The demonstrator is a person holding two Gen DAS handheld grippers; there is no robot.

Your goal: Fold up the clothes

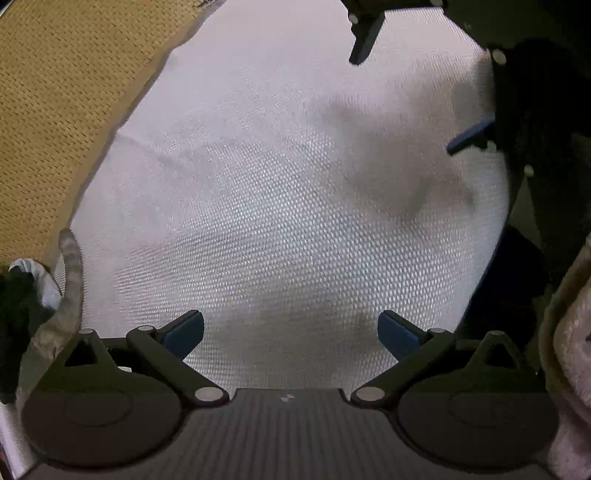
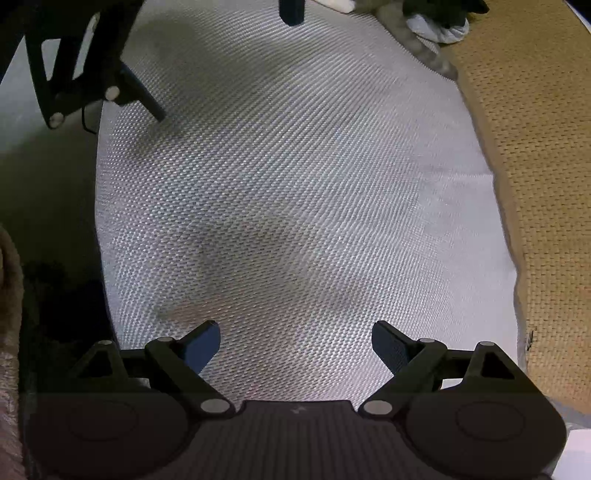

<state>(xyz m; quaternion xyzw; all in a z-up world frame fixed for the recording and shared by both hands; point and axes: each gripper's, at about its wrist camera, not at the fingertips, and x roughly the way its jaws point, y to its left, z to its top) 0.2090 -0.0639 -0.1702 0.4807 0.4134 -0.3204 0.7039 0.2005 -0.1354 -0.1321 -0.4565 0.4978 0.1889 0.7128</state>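
Hovering over white mesh garment (image 1: 280, 221), both tools spread empty, left tool (image 1: 291, 330), right tool (image 2: 295, 341), black fabric (image 1: 16, 295) only in left view.

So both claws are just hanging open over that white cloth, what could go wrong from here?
Two things, probably. The left gripper and right gripper both hover open over the middle of the white garment, not its edge, so a pinch here might bunch the fabric rather than fold it. Also, the grippers face each other closely and could bump. A small heap of other clothes lies at the garment's far end and might get caught up in the fold.
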